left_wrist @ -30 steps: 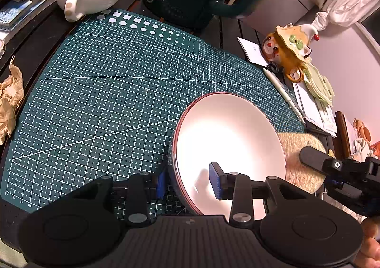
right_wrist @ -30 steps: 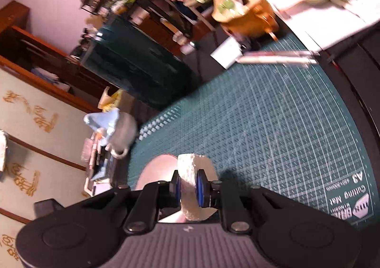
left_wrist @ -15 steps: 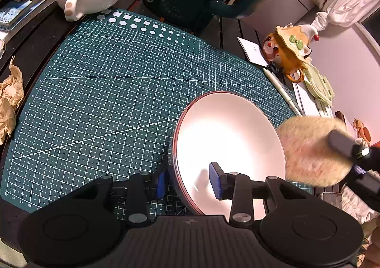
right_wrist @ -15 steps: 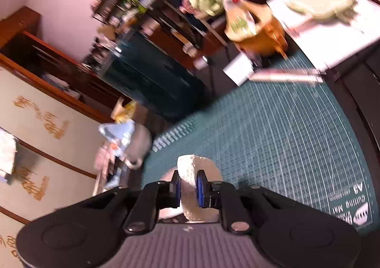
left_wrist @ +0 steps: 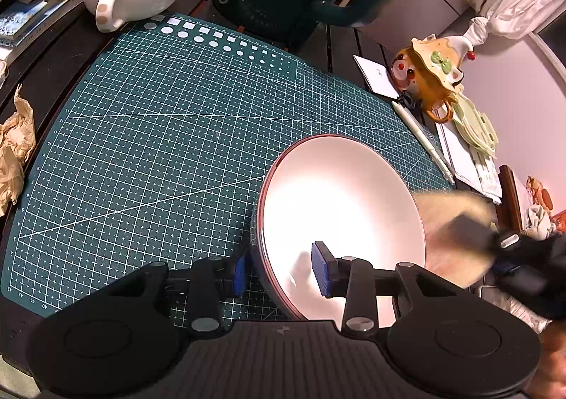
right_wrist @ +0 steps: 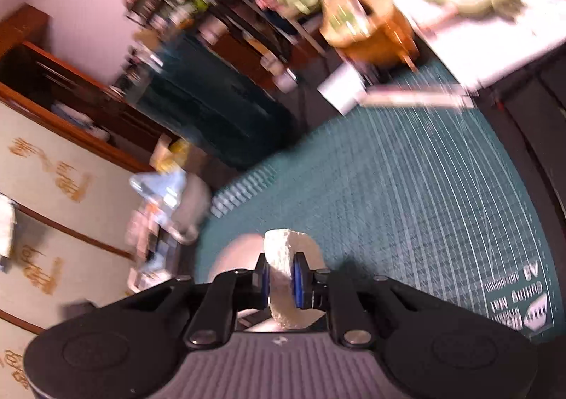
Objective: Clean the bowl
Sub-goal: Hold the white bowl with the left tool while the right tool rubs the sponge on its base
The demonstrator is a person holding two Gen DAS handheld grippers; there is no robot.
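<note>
The left gripper (left_wrist: 283, 275) clamps the near rim of the bowl (left_wrist: 339, 207), tilting it at the mat's (left_wrist: 159, 137) right edge so its inside faces the sponge (right_wrist: 284, 257), which the right gripper (right_wrist: 279, 280) squeezes tight.

Pink wall (left_wrist: 513, 87), wooden shelf (right_wrist: 53, 80), tied curtain (left_wrist: 509, 9).

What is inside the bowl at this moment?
The bowl looks bare and white inside, apart from the left gripper's inner blue pad over the rim. The sponge in the right gripper blurs over the far edge; whatever lies beneath it is hidden.
</note>
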